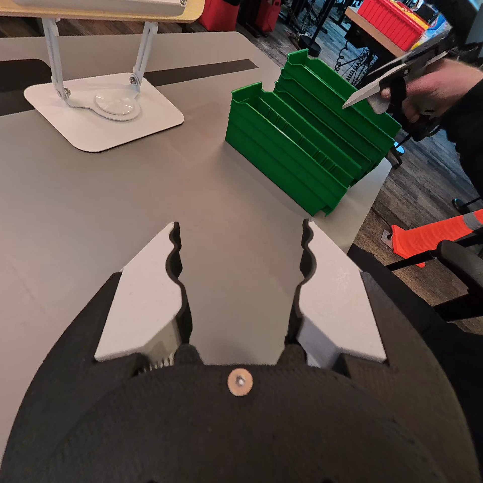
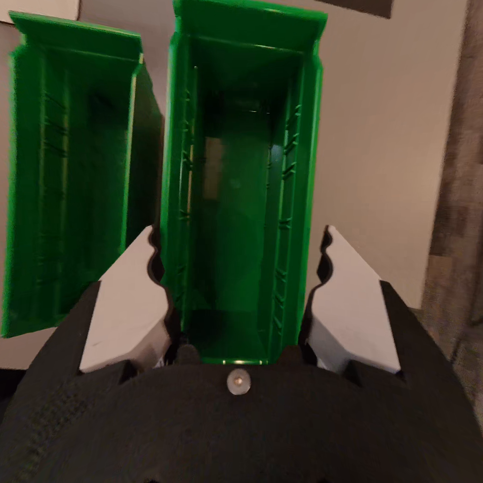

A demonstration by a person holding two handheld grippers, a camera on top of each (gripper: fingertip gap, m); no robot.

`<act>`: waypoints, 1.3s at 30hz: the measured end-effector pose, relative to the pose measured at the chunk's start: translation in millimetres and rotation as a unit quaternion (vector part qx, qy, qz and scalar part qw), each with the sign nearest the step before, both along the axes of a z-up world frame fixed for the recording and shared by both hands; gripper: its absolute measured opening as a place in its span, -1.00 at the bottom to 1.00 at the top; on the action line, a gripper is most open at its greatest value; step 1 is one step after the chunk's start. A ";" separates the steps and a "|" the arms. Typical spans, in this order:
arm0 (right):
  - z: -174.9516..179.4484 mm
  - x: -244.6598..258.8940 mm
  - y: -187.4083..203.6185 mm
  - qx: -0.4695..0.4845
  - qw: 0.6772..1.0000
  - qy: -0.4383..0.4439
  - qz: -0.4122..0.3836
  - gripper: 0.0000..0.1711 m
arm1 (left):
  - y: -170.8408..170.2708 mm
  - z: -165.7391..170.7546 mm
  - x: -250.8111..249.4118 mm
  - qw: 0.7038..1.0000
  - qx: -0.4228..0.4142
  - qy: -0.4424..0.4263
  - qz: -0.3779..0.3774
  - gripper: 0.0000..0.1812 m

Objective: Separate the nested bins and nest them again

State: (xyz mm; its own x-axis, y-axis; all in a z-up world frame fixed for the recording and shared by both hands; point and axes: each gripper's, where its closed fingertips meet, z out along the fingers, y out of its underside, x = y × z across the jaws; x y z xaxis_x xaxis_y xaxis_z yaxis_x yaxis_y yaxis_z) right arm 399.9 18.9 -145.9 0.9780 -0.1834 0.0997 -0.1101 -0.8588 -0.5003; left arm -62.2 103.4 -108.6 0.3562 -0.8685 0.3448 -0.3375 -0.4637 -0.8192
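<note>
Two long green bins stand side by side near the right edge of the grey table. In the left wrist view the nearer bin and the farther bin lie ahead and to the right of my left gripper, which is open and empty above bare table. A hand holds my right gripper over the farther bin. In the right wrist view my right gripper is open and straddles the near end of one bin. Its left finger is against the wall, its right finger stands apart. The other bin lies to the left.
A white stand with a flat base plate sits on the table at the left and carries a wooden board. The table's right edge is just past the bins. A black chair and an orange object are beside it.
</note>
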 end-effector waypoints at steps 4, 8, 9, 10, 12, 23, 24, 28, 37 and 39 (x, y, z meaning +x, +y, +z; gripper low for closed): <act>-7.2 -7.4 2.8 0.000 1.000 0.024 0.010 0.41 | -0.4 -4.1 1.6 1.000 -0.003 0.005 -0.001 0.01; -4.3 -5.4 5.4 0.002 1.000 0.024 0.012 0.30 | -0.3 -6.7 1.5 1.000 -0.005 0.008 -0.001 0.01; -4.1 -4.2 5.5 0.001 1.000 0.024 0.012 0.29 | -0.1 -7.1 1.3 1.000 -0.005 0.008 -0.001 0.01; -3.7 -3.6 5.3 -0.002 1.000 0.025 0.013 0.26 | 0.0 -7.3 1.2 1.000 -0.006 0.008 -0.001 0.01; -2.3 -2.8 5.6 -0.004 1.000 0.022 0.016 0.18 | 0.3 -7.7 0.7 1.000 -0.006 0.008 -0.001 0.01; 11.3 2.4 6.8 0.015 1.000 0.018 0.017 0.02 | 1.8 -9.0 -0.7 1.000 -0.007 0.008 0.001 0.00; 14.3 3.3 6.9 0.019 1.000 0.017 0.017 0.01 | 1.8 -9.3 -0.5 1.000 -0.007 0.009 0.001 0.00; 26.5 6.9 8.1 0.049 0.999 0.017 0.012 0.01 | 0.9 -11.5 1.1 1.000 -0.008 0.012 -0.001 0.00; 76.7 6.8 7.0 0.095 0.995 0.005 0.014 0.03 | -2.5 -13.5 5.7 1.000 -0.008 0.017 -0.008 0.00; 94.3 2.0 8.2 0.113 0.993 0.001 0.017 0.04 | -2.2 -12.6 5.5 1.000 -0.008 0.014 -0.007 0.00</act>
